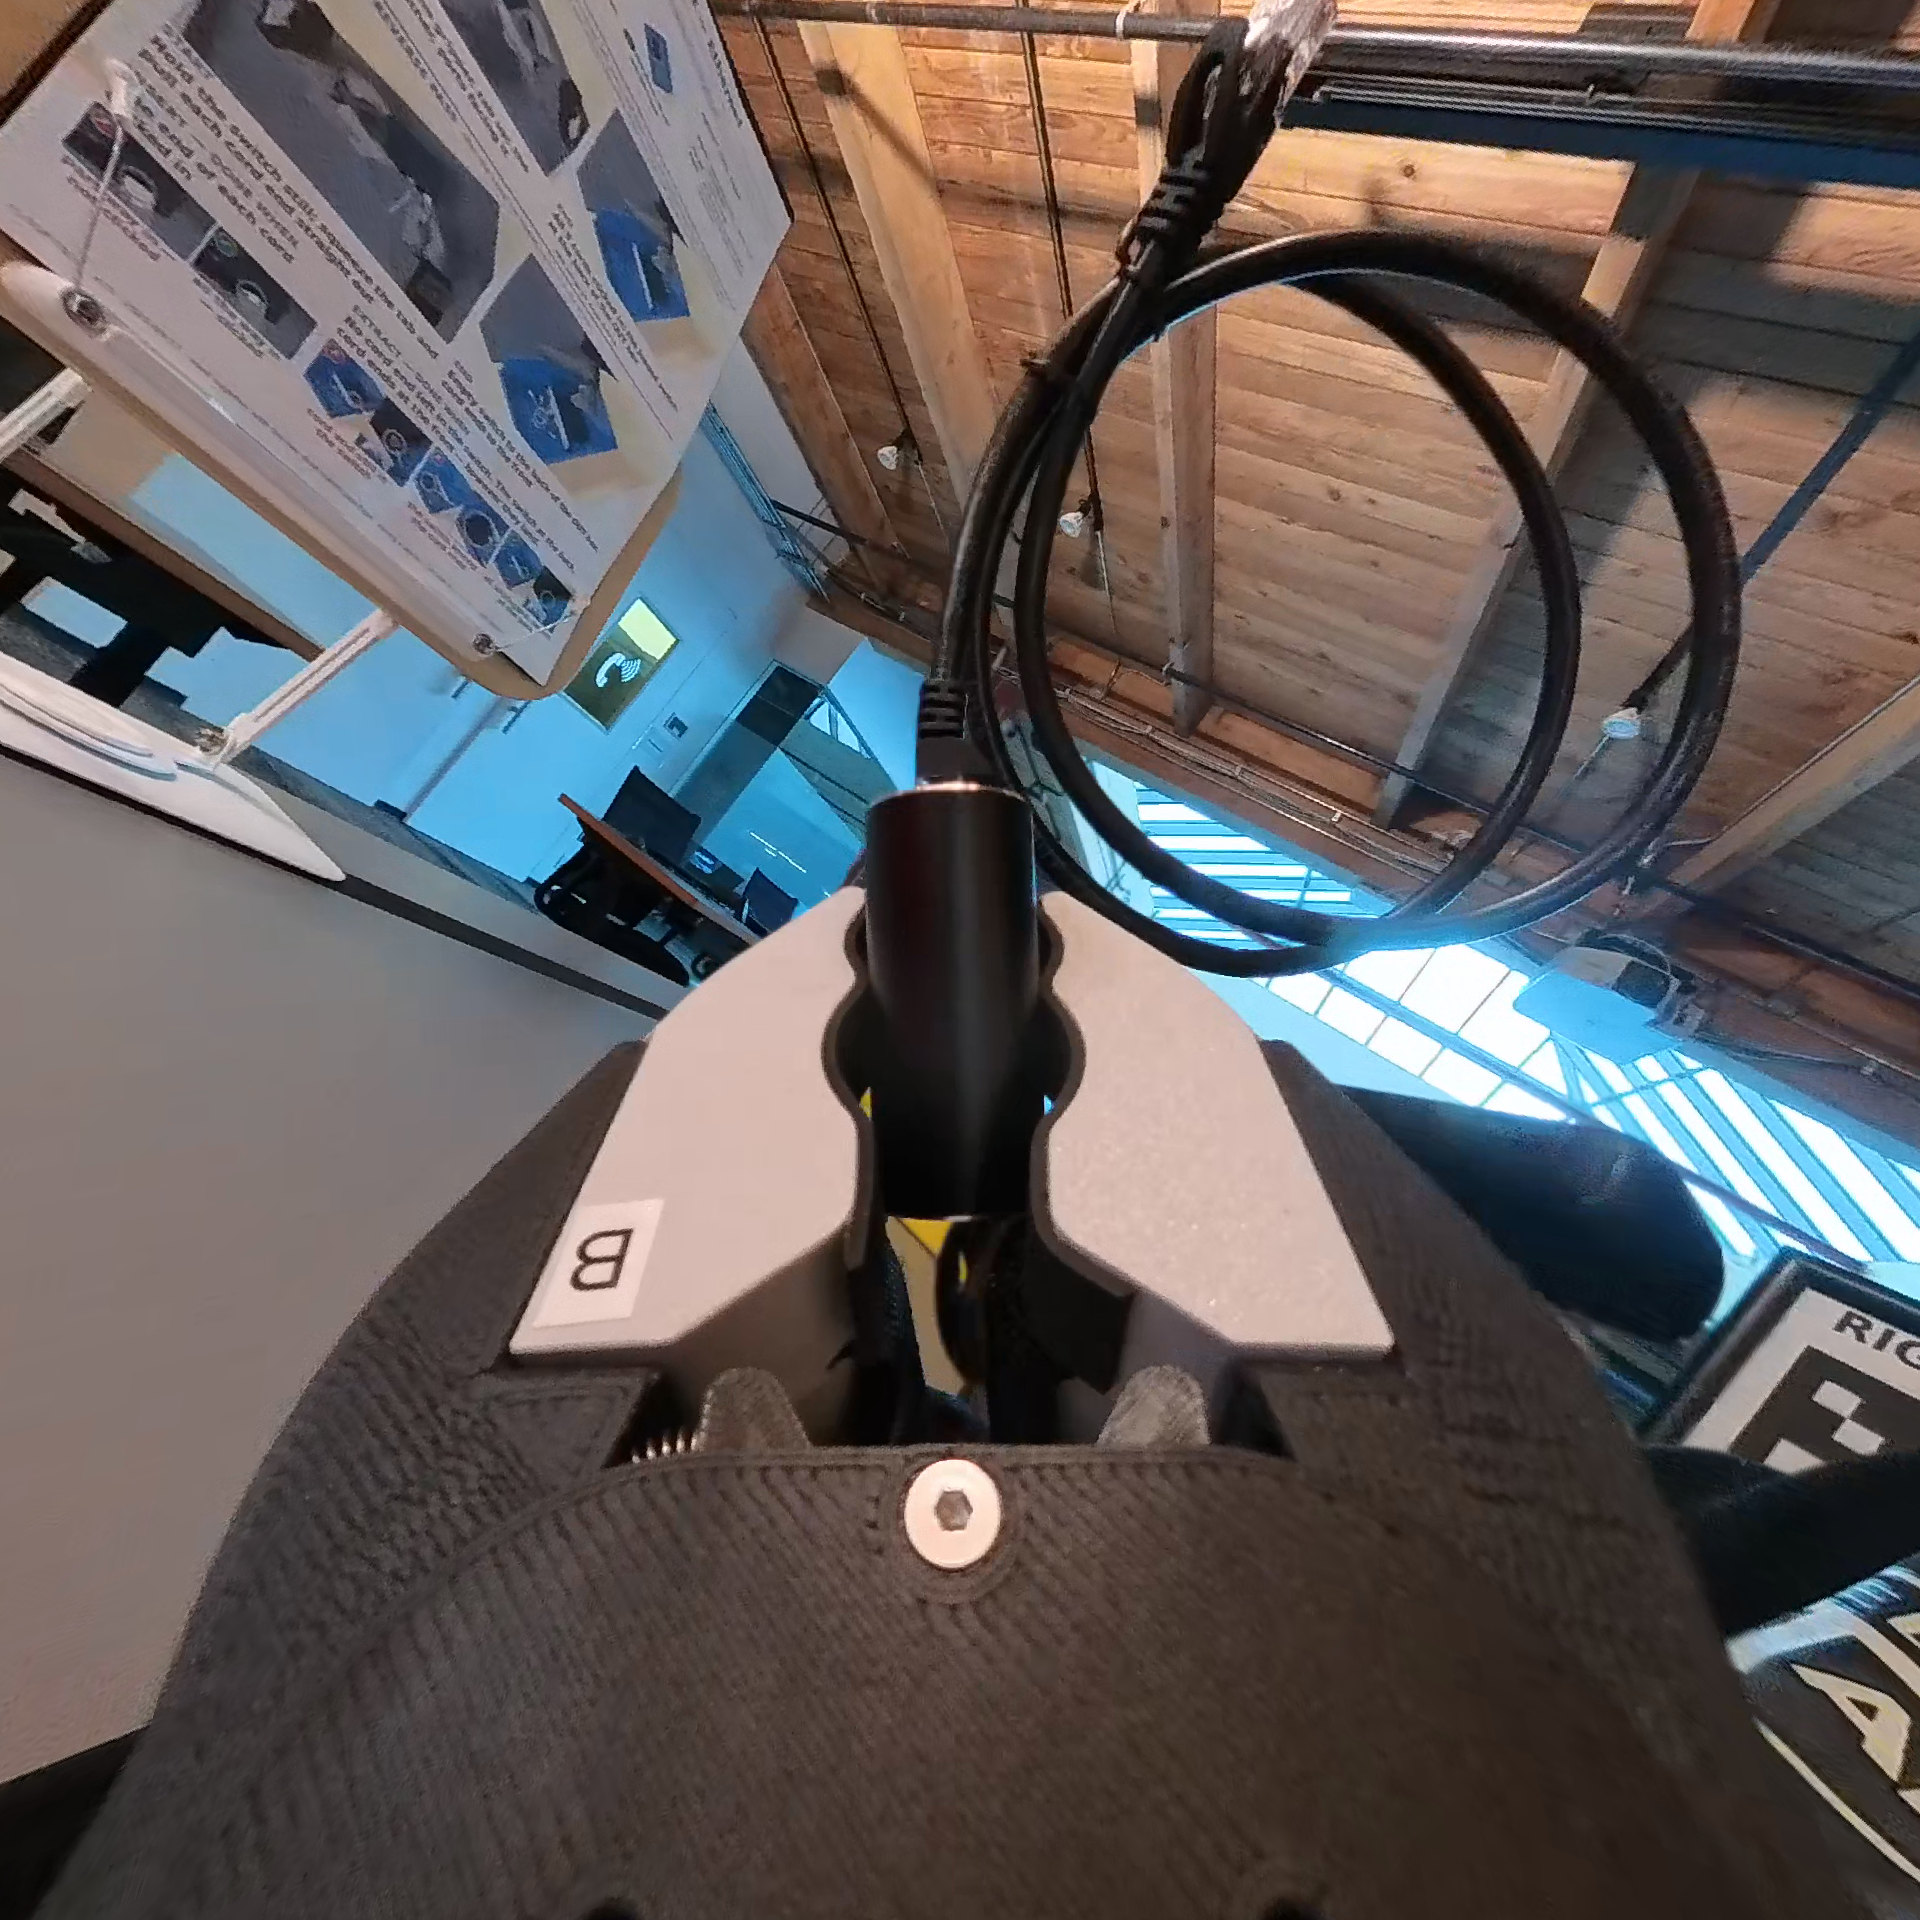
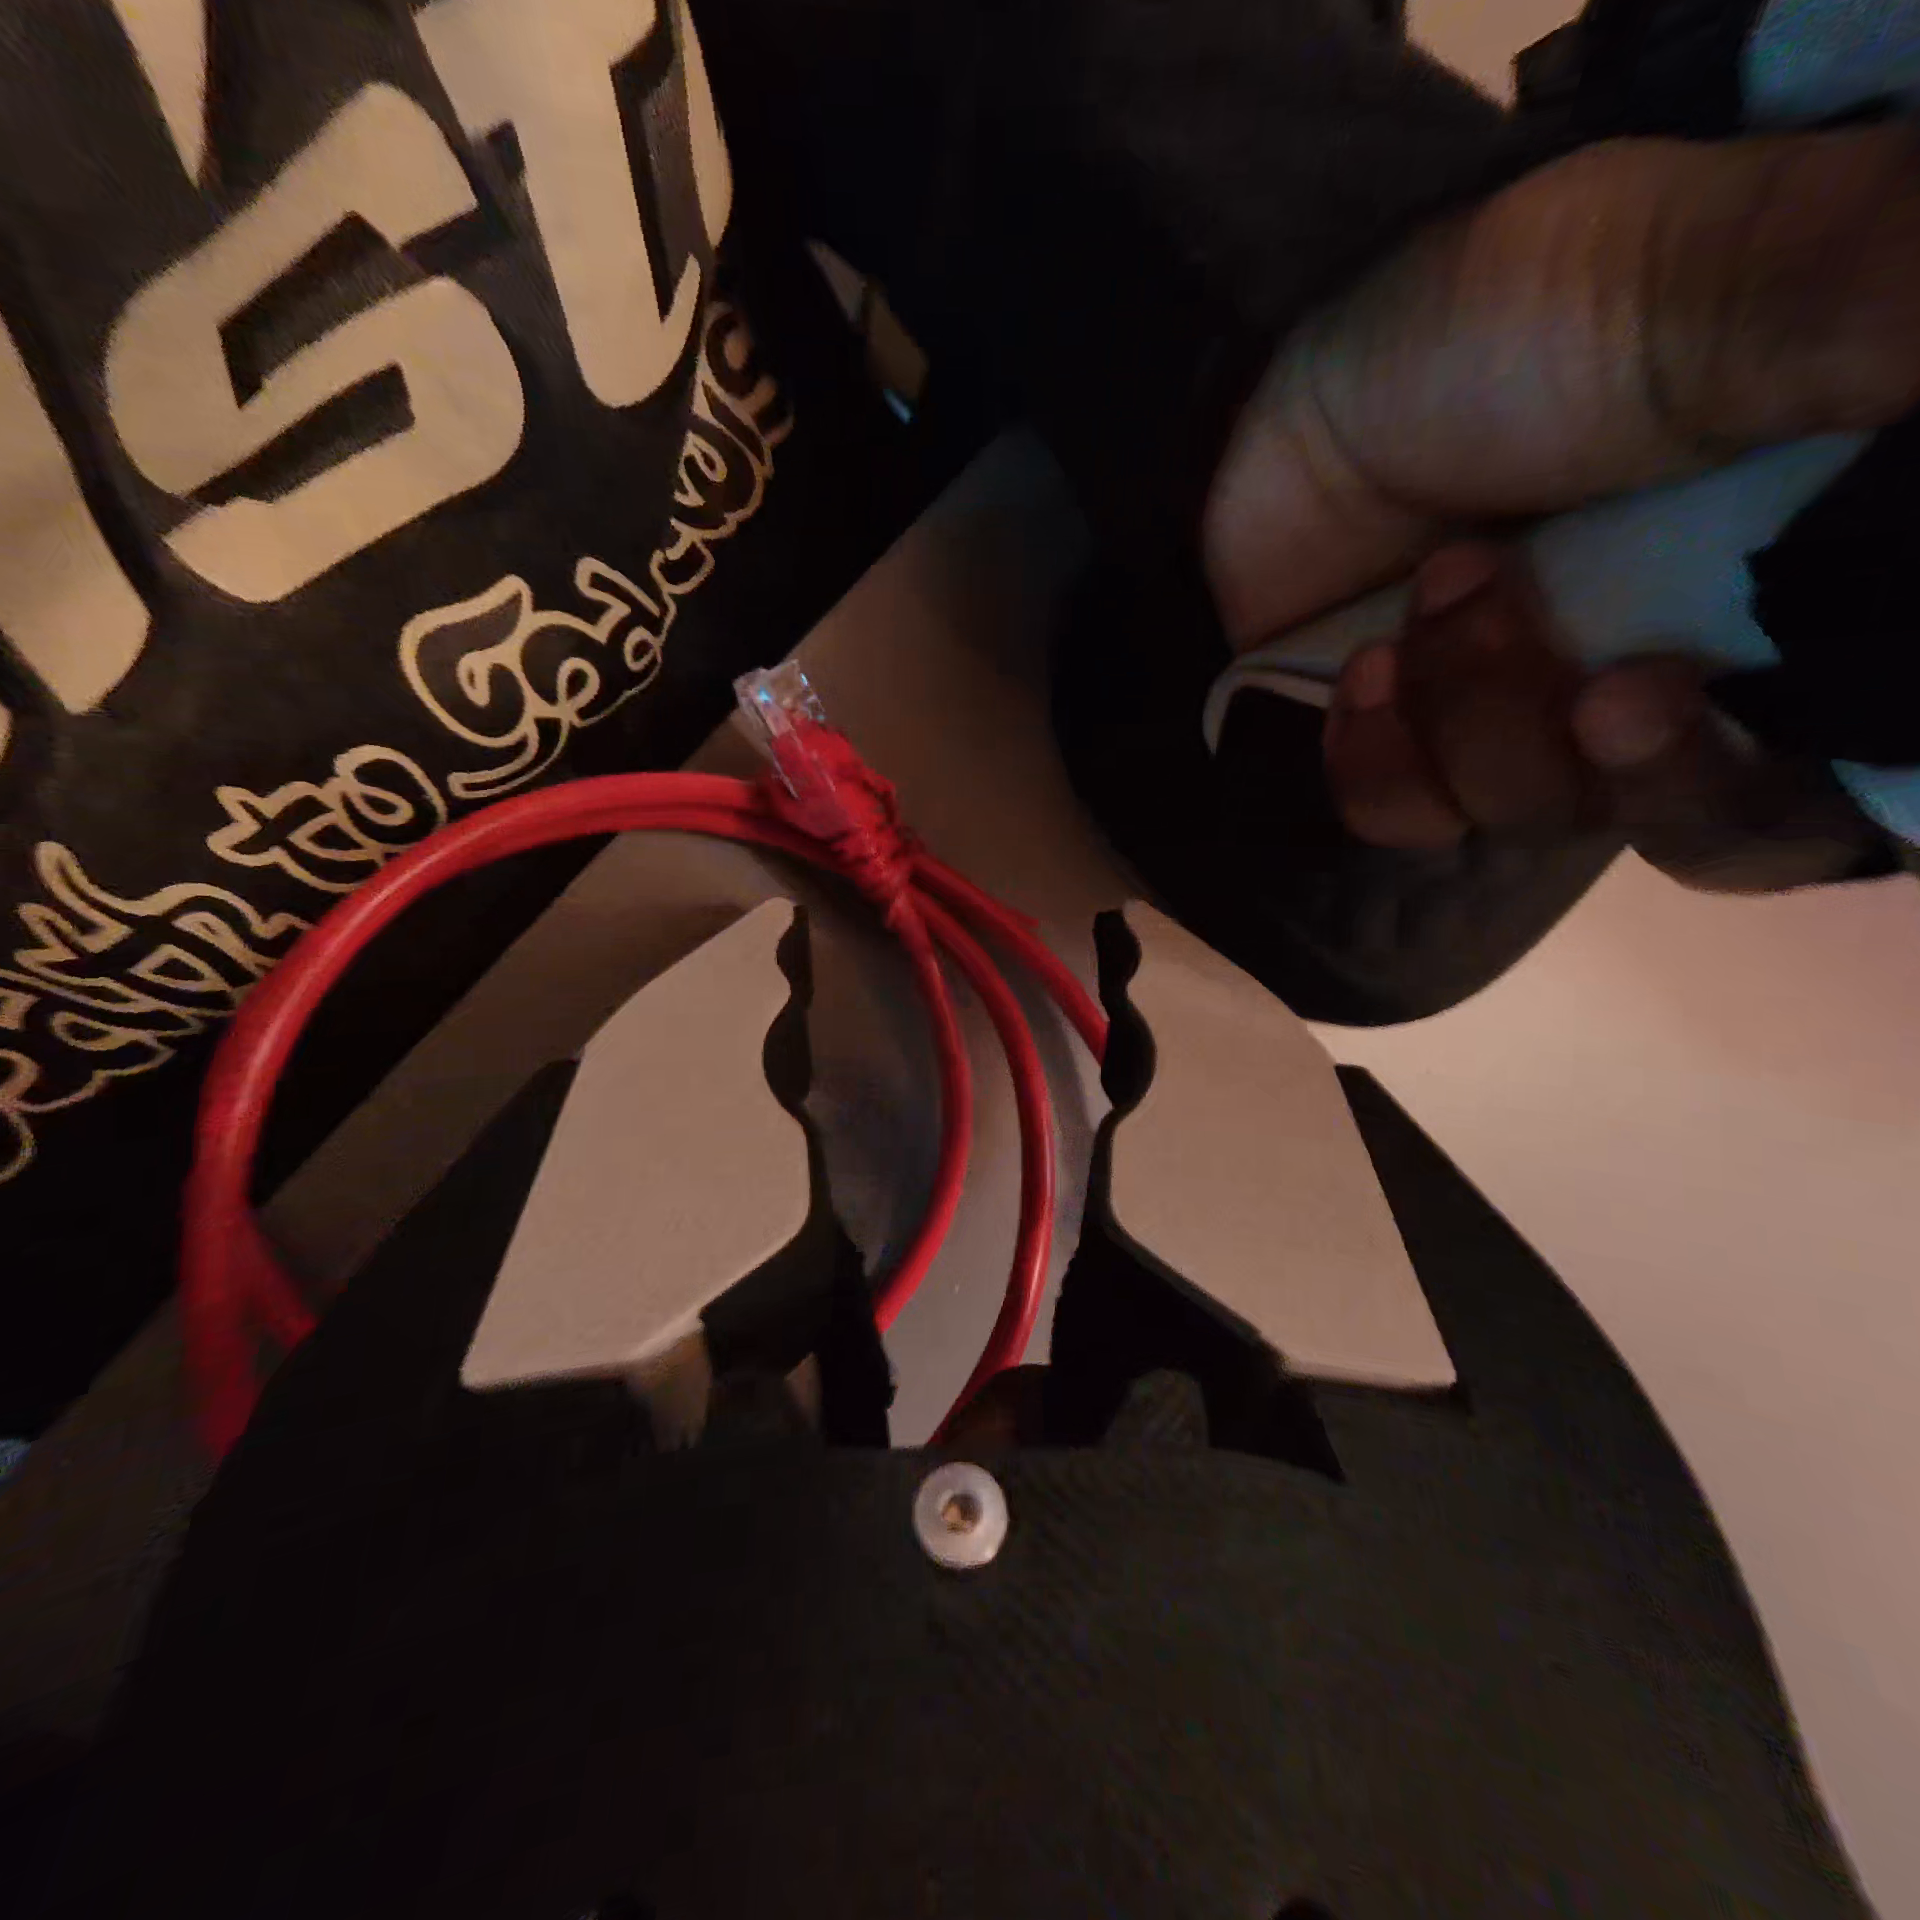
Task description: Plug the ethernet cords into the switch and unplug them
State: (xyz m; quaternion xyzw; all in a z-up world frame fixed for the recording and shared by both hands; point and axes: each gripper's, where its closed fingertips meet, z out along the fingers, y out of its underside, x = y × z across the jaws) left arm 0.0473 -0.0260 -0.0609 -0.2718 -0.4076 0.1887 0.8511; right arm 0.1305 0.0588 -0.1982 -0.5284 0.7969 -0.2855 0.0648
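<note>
In the left wrist view my left gripper (image 1: 951,914) points up toward the ceiling and is shut on a black cylindrical piece (image 1: 951,997). A black ethernet cord (image 1: 1621,582) comes out of its top in a tied coil, with the free plug (image 1: 1231,114) at the top. In the right wrist view my right gripper (image 2: 951,920) is open. A tied coil of red ethernet cord (image 2: 582,821) lies across it; strands run between the jaws and under the left finger. Its clear plug (image 2: 779,707) points away. No switch is in view.
A grey table (image 1: 208,1091) and a board with an instruction sheet (image 1: 384,260) are at the left. A person's hand (image 2: 1558,416) grips a handle just beyond the right gripper, and a black printed shirt (image 2: 312,416) is at left, over the pale table (image 2: 1610,1195). My hands' fingertips stand some 20 cm from each other.
</note>
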